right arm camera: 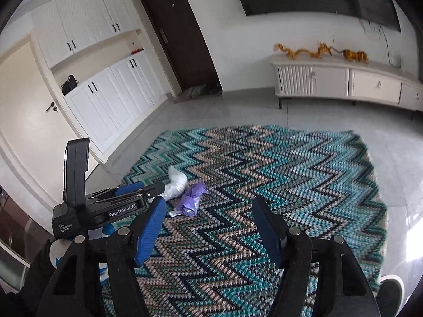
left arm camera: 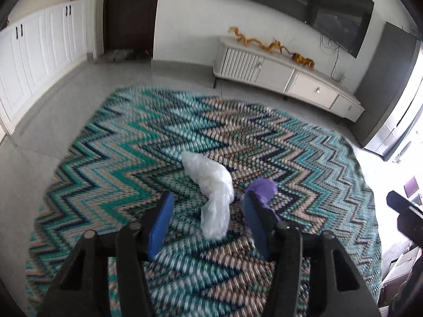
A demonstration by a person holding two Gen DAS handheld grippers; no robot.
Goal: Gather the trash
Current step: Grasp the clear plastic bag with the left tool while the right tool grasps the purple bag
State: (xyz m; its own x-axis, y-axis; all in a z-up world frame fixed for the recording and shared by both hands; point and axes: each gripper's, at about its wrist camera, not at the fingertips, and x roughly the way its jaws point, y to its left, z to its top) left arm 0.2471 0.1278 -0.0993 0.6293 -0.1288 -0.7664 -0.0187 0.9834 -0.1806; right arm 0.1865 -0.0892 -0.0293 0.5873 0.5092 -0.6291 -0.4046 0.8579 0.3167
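Note:
A crumpled clear plastic bag [left arm camera: 211,185] lies on the zigzag rug [left arm camera: 132,142]. In the left wrist view it sits between the blue pads of my left gripper [left arm camera: 208,203], which is open; neither pad touches it. A crumpled purple wrapper [left arm camera: 261,187] lies just right of the bag, partly hidden behind the right finger. The right wrist view shows the same bag [right arm camera: 175,182] and purple wrapper [right arm camera: 191,198] ahead and left of my right gripper [right arm camera: 208,206], which is open and holds nothing above the rug. My left gripper [right arm camera: 158,186] reaches in from the left, its tips at the bag.
The rug [right arm camera: 290,174] lies on grey floor tiles. A low white TV cabinet [right arm camera: 343,79] with golden dragon ornaments stands along the far wall. White cupboards [right arm camera: 105,100] and a dark door [right arm camera: 179,34] are at the left. A shoe [right arm camera: 391,290] shows at the bottom right.

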